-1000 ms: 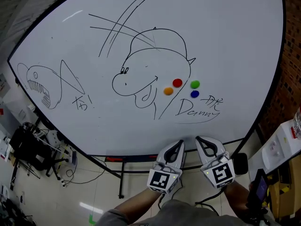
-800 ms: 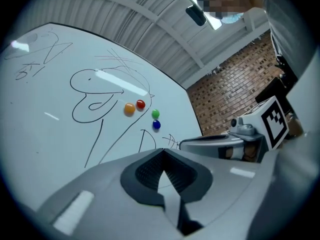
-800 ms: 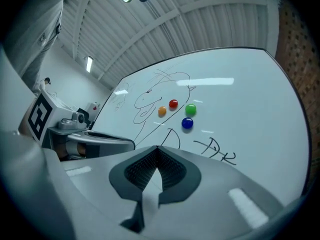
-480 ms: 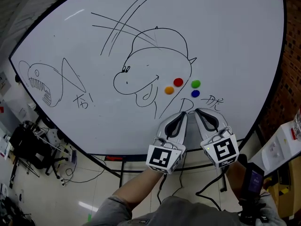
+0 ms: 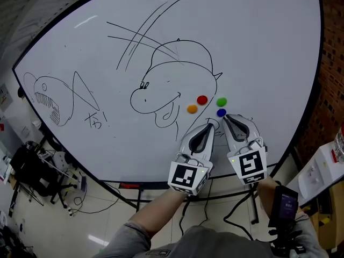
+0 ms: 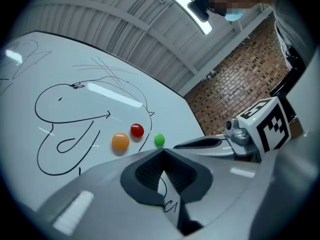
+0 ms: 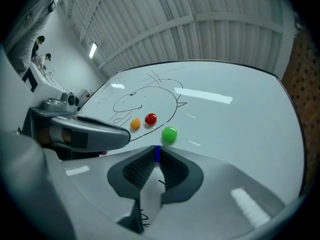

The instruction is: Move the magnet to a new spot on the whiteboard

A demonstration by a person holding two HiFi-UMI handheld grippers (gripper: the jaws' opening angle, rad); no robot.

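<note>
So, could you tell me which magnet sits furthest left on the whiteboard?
The orange magnet, lower left of the red magnet; the green magnet and blue magnet sit farther right.

Brick wall (image 5: 332,85) running down 3 o'clock edge of head view. Pale floor (image 5: 59,227) spreading across 7 o'clock, catching bright glare streak (image 5: 98,237). Dark equipment heap (image 5: 29,168) sitting at 9 o'clock, cables (image 5: 88,200) trailing from it over floor. White unit (image 5: 322,168) standing at 4 o'clock. In gripper views, ribbed ceiling panels (image 7: 210,29) arching overhead. Strip lamp (image 6: 182,4) glowing at 12 o'clock in left gripper view; smaller lamp (image 7: 92,49) shining at 10 o'clock in right gripper view.
</note>
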